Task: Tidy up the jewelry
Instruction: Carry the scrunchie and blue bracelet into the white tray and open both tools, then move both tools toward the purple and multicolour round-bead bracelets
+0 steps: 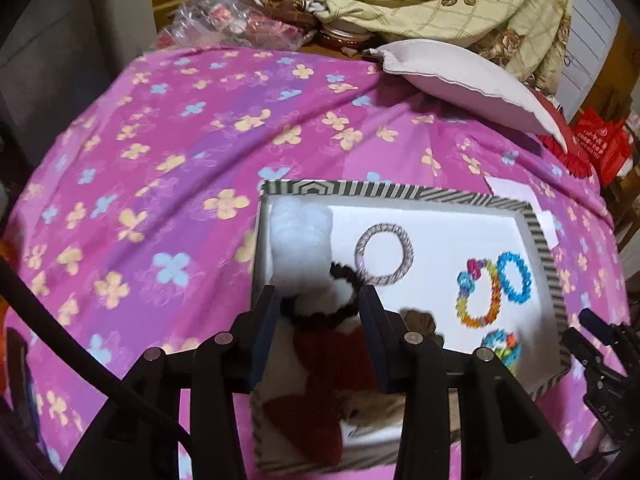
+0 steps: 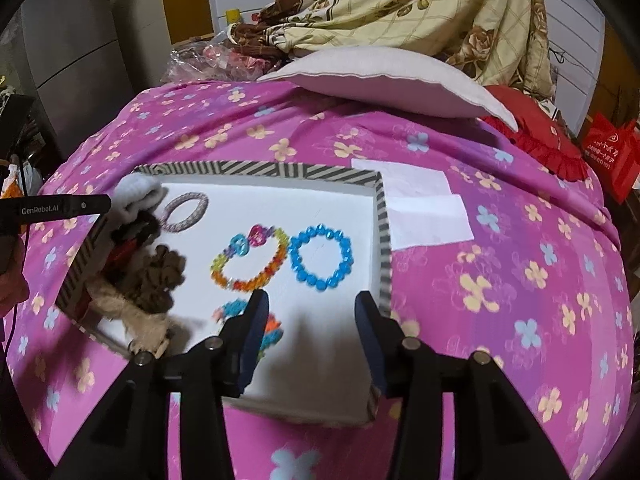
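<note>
A striped-rim box (image 1: 400, 191) (image 2: 280, 169) with a white floor lies on the pink bedspread. Inside lie a blue bead bracelet (image 1: 515, 276) (image 2: 321, 257), a multicolour bead bracelet (image 1: 478, 294) (image 2: 250, 258), a third colourful bracelet (image 1: 502, 346) (image 2: 269, 330), a grey ring hair tie (image 1: 384, 253) (image 2: 185, 207), and fluffy scrunchies: white (image 1: 301, 236) (image 2: 138, 195), black (image 1: 320, 300), red (image 1: 324, 392), brown (image 2: 160, 276). My left gripper (image 1: 319, 300) is open, its jaws either side of the black scrunchie. My right gripper (image 2: 312, 304) is open and empty over the box's near right part.
A white pillow (image 1: 460, 80) (image 2: 384, 76) and a floral quilt (image 2: 420, 4) lie at the bed's far side. White paper sheets (image 2: 424, 208) lie right of the box. A red bag (image 2: 612, 152) stands far right. The left gripper shows at the left edge (image 2: 56, 208).
</note>
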A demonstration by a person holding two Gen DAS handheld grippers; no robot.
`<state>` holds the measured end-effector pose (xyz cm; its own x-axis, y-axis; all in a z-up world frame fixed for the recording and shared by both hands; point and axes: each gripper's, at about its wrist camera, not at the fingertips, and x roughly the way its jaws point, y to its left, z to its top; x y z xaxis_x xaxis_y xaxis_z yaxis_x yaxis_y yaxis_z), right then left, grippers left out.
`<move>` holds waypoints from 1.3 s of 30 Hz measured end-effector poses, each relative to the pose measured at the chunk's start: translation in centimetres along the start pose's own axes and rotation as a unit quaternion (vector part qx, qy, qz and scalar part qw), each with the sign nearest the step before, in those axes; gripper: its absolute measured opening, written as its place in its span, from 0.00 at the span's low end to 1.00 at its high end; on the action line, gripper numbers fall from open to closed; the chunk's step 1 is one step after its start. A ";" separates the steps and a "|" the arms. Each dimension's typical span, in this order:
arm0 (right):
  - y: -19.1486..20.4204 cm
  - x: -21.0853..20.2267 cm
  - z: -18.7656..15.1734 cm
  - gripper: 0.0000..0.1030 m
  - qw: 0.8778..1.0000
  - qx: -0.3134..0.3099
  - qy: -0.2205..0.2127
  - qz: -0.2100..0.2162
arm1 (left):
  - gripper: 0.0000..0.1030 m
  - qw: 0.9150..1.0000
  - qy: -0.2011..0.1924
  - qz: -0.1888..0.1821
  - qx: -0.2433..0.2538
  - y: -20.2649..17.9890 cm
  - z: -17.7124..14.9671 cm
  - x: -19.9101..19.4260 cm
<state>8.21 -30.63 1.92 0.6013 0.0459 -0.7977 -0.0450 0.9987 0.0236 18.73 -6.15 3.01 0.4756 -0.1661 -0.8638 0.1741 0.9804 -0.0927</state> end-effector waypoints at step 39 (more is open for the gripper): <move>4.3 -7.1 -9.8 0.56 0.999 0.018 0.006 0.027 | 0.58 0.998 -0.056 0.015 0.038 -4.3 -13.3 -8.8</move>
<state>-4.11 -26.88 1.79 0.5889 0.0990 -0.8021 -0.0480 0.9950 0.0876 2.33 -7.45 4.36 0.5735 -0.1520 -0.8049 0.2212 0.9749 -0.0265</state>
